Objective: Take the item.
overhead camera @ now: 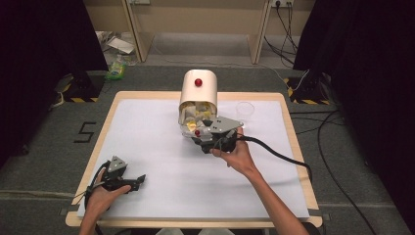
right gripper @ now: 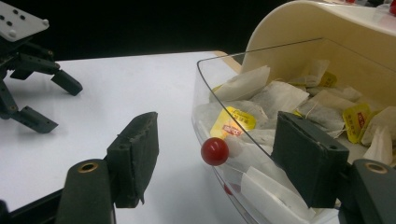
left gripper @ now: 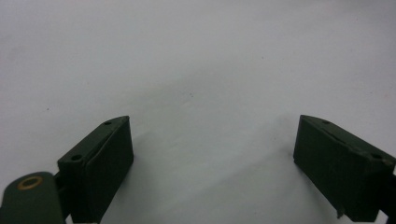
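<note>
One cream box (overhead camera: 198, 88) stands near the far edge of the table (overhead camera: 147, 147), its clear lid (right gripper: 261, 98) swung down toward the person and open. Inside lies a heap of tea bags (right gripper: 280, 100), too many and too overlapped to count; three yellow tags show among them in the right gripper view. Two red knobs can be seen from above: one on the box's top (overhead camera: 198, 82) and one on the lid (right gripper: 215, 151). The right gripper (overhead camera: 208, 131) sits at the lid's front edge, jaws spread wide. In its own view the lid knob lies between the jaws without touching either, and the lid's clear wall crosses in front of the right-hand jaw; whether that jaw touches the plastic cannot be told. The left gripper (overhead camera: 138, 181) rests well apart, near the table's front left corner, jaws spread with nothing but bare white surface between them. One clear cup (overhead camera: 244, 108) stands just right of the box, near the far edge.
</note>
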### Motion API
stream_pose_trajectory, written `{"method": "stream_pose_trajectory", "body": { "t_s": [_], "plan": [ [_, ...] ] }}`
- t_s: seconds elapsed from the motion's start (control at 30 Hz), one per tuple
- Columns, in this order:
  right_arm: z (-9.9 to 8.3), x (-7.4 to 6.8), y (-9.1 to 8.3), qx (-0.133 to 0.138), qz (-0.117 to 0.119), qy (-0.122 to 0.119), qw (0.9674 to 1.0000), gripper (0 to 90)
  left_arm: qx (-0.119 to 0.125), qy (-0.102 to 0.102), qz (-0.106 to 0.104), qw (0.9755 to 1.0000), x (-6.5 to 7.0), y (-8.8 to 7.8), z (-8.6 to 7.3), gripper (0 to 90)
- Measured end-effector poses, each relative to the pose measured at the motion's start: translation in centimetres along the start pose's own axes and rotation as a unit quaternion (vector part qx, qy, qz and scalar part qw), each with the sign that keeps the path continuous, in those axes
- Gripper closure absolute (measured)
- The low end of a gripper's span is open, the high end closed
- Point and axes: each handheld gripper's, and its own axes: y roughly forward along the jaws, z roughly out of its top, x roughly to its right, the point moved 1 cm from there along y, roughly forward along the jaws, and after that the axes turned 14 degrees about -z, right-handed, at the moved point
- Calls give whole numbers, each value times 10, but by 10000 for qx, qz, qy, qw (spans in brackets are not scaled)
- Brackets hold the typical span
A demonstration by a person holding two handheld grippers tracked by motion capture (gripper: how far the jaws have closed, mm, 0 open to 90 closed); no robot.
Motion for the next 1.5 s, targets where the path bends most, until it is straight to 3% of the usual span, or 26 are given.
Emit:
{"method": "stream_pose_trajectory", "body": {
  "t_s": [0.37,0.6,1.03,1.5],
  "plan": [
    [-4,-10,-11,-55,108,-195,9997,346,-4,5,3,10000,0,0,0,111],
    [-8,-10,-16,-35,156,-72,9998,362,-4,5,4,10000,0,0,0,111],
    [-11,-11,-20,-47,181,-64,9998,382,-4,5,2,10000,0,0,0,111],
    [-13,-16,-25,-137,172,-260,9994,402,1,2,2,10000,0,0,0,111]
  ]
}}
